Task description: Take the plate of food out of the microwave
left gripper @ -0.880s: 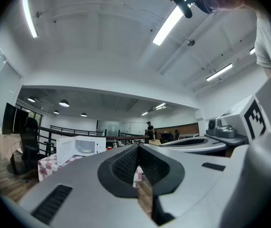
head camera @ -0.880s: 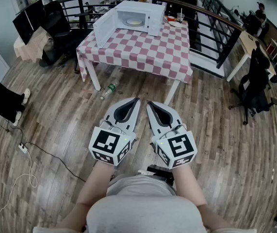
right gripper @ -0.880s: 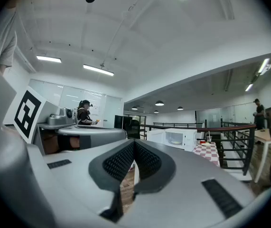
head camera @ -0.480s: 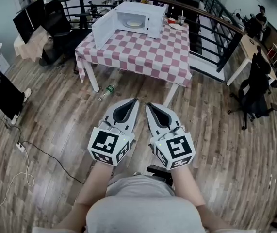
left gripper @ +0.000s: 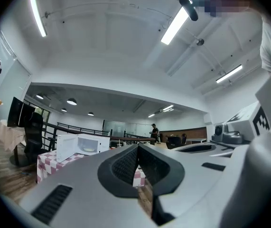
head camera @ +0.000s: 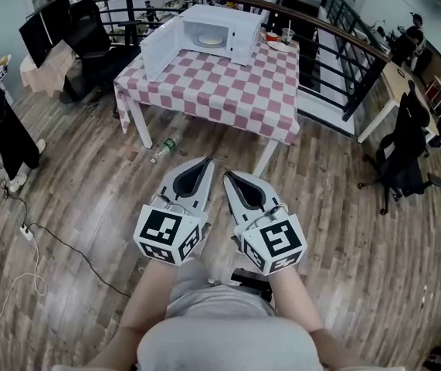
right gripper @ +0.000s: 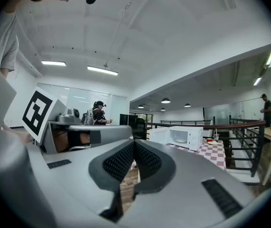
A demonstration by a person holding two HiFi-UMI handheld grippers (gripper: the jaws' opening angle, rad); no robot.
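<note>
A white microwave (head camera: 218, 31) stands with its door swung open on a table with a pink-checked cloth (head camera: 228, 91), far ahead of me. Inside it lies a pale plate of food (head camera: 212, 40). The microwave (left gripper: 80, 145) also shows small in the left gripper view, and the microwave (right gripper: 185, 137) in the right gripper view. My left gripper (head camera: 206, 163) and right gripper (head camera: 228, 176) are held side by side close to my body, over the wooden floor, well short of the table. Both are shut with nothing between their jaws.
A green bottle (head camera: 161, 148) lies on the floor by the table's near left leg. A cup (head camera: 287, 32) and a small dish stand beside the microwave. A black railing (head camera: 336, 60) runs behind the table. Office chairs (head camera: 402, 161) stand at the right, a cable (head camera: 42, 246) at the left.
The table and microwave have shifted slightly left and nearer in the head view. Both grippers stay shut and side by side.
</note>
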